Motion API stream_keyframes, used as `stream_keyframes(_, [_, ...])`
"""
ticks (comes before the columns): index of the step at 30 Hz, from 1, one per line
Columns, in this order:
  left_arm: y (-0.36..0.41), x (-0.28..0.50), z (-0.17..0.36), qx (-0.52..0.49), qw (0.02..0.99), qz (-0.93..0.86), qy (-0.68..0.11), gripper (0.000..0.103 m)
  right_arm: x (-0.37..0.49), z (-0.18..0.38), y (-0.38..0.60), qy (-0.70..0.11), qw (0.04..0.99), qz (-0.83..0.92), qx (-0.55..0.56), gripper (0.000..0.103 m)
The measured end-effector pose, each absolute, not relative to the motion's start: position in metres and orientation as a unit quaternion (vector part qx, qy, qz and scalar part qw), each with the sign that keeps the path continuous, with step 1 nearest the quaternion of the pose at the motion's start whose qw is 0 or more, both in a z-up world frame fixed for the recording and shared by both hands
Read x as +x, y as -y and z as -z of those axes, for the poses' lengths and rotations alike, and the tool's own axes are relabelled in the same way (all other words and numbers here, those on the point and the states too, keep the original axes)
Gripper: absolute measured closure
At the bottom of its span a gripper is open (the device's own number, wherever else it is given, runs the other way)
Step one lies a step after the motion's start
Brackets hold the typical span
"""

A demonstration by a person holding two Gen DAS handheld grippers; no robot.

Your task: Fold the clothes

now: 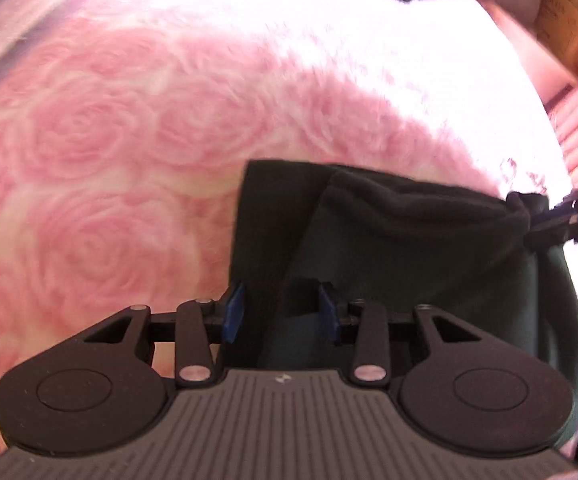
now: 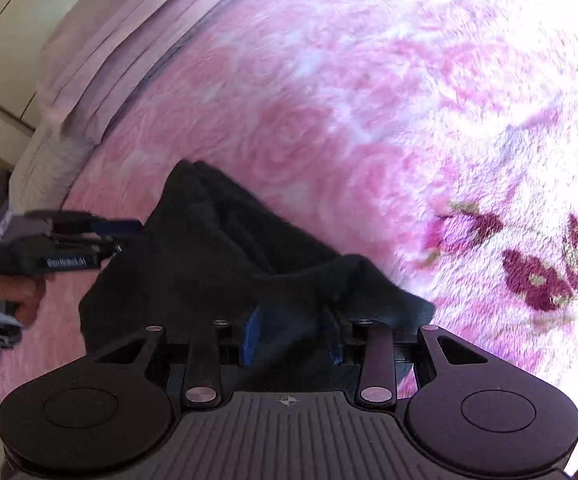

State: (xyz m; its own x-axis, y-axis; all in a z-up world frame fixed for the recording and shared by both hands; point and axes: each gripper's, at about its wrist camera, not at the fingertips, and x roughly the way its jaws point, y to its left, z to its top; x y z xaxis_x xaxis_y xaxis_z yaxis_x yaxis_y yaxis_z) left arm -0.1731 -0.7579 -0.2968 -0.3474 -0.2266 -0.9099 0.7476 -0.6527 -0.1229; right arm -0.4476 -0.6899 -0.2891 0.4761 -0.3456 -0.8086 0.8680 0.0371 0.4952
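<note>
Cloth, one dark piece, stretches sideways between two grippers over the pink blanket. Left gripper and right gripper each pinch one end.

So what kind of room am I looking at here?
Most likely a bedroom. A fluffy pink rose-patterned blanket covers what looks like a bed, with pink sheet edges at its side, and a dark garment is being folded on top.
</note>
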Motion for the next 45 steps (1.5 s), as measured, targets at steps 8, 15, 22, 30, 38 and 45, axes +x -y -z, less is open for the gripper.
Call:
stream_keyframes(8, [0.766, -0.177, 0.303, 0.483, 0.330, 0.766, -0.266, 0.063, -0.468, 0.283, 0.693, -0.237, 0.655, 0.493, 0.521, 0.065])
stream_keyframes(15, [0.751, -0.136, 0.265, 0.469, 0.388, 0.748, -0.263, 0.074, -0.473, 0.262, 0.686, -0.246, 0.651, 0.520, 0.495, 0.065])
stream_keyframes(22, [0.665, -0.108, 0.241, 0.495, 0.351, 0.769, -0.203, 0.074, -0.435, 0.236, 0.654, -0.277, 0.687, 0.487, 0.462, 0.065])
stream_keyframes(30, [0.575, -0.101, 0.257, 0.568, 0.242, 0.786, 0.017, 0.061, -0.344, 0.231, 0.574, -0.387, 0.751, 0.395, 0.360, 0.029])
stream_keyframes(38, [0.546, -0.107, 0.287, 0.571, 0.183, 0.778, 0.187, 0.055, -0.261, 0.260, 0.502, -0.534, 0.761, 0.320, 0.180, 0.029])
stream_keyframes(45, [0.556, -0.112, 0.307, 0.562, 0.165, 0.776, 0.232, 0.050, -0.238, 0.290, 0.486, -0.566, 0.755, 0.322, 0.075, 0.029])
